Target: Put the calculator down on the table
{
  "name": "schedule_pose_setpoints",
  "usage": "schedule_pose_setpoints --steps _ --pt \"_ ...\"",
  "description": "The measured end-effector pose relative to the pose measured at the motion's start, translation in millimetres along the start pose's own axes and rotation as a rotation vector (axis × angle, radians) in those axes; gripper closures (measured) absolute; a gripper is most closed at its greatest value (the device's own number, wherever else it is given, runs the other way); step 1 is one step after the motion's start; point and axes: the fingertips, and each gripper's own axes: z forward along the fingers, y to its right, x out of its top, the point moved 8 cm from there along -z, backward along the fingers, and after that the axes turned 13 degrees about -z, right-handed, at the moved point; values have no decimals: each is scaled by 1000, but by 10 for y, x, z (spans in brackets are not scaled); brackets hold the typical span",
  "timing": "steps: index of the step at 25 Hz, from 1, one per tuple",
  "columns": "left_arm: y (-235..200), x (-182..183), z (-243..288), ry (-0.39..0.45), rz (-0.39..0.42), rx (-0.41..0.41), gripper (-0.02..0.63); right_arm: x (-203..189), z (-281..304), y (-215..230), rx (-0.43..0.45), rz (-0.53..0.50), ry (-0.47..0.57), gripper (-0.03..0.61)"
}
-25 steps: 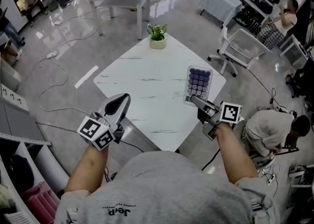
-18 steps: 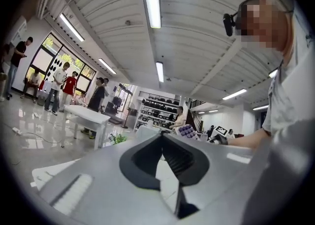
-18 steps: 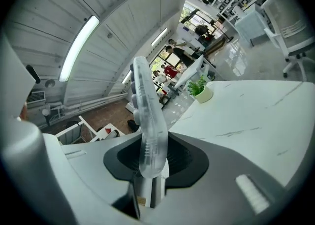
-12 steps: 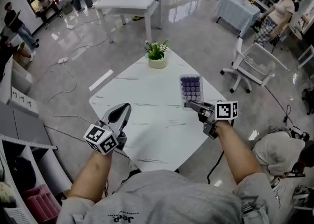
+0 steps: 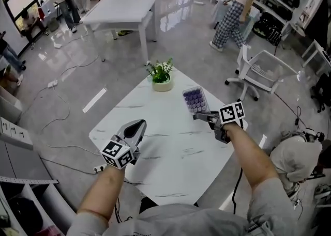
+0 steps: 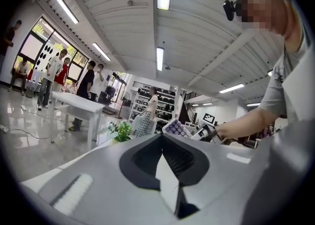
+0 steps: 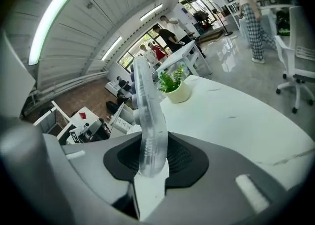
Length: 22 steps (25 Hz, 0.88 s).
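Looking down in the head view, the right gripper pinches a clear plastic calculator with purple keys by its near end. Its long axis runs toward 11 o'clock over the white marble table.

Left gripper view: the left gripper is pressed together and empty, with the calculator off at 1 o'clock.

Right gripper view: the calculator stands edge-on, and the table is at 3 o'clock.
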Motion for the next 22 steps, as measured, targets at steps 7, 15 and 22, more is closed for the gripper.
schedule_pose_setpoints --steps 7,15,22 --pt "-480 -114 356 -23 13 15 552 213 552 428 44 14 -102 479" --pt "-812 -349 781 -47 3 1 552 242 1013 815 122 75 -247 479" --pt "-1040 -482 1024 -61 -2 -8 552 180 1296 1047 164 111 -376 479"
